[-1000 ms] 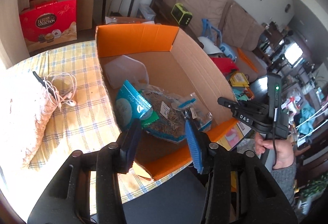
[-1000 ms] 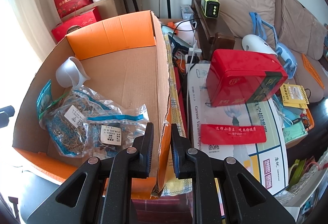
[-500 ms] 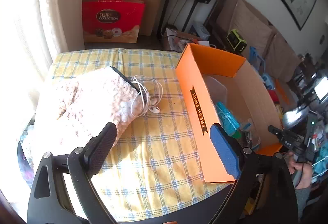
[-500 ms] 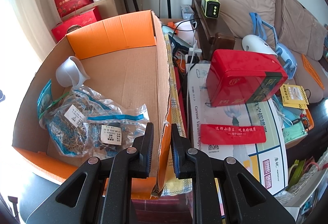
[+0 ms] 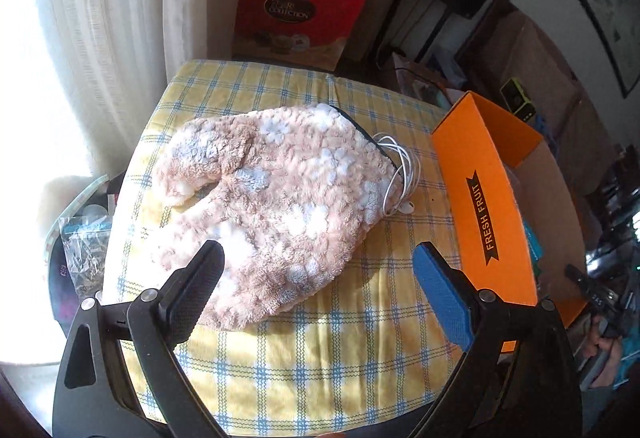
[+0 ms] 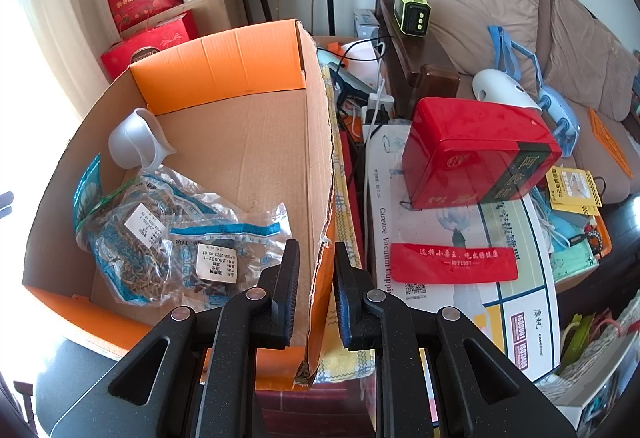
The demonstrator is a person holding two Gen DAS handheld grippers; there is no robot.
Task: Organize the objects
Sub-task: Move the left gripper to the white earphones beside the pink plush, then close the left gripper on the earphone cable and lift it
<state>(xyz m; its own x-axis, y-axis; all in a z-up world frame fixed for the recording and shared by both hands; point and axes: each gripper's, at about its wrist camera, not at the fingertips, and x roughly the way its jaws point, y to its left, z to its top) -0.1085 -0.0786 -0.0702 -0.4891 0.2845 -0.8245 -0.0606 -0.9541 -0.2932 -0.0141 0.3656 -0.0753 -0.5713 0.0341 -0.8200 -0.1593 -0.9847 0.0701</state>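
An orange cardboard box (image 5: 484, 193) marked FRESH FRUIT stands on a yellow checked tablecloth (image 5: 340, 350). A fluffy pink and white garment (image 5: 276, 205) lies left of it, with white earphones (image 5: 400, 173) at its edge. My left gripper (image 5: 318, 278) is open and empty above the garment's near end. In the right wrist view my right gripper (image 6: 316, 270) straddles the box's right wall (image 6: 316, 177), its jaws close on either side of the cardboard. Inside lie clear bags of dried goods (image 6: 160, 238) and a white plastic jug (image 6: 136, 141).
A red tin (image 6: 476, 153) sits on a white vacuum box (image 6: 452, 270) right of the orange box. A sofa (image 6: 500, 9) with clutter is behind. A bag of dried goods (image 5: 86, 250) lies off the table's left edge. Red gift boxes (image 5: 296, 17) stand at the back.
My left gripper has swung left from over the box interior to over the fluffy garment and has opened wider. My right gripper has stayed at the box wall.
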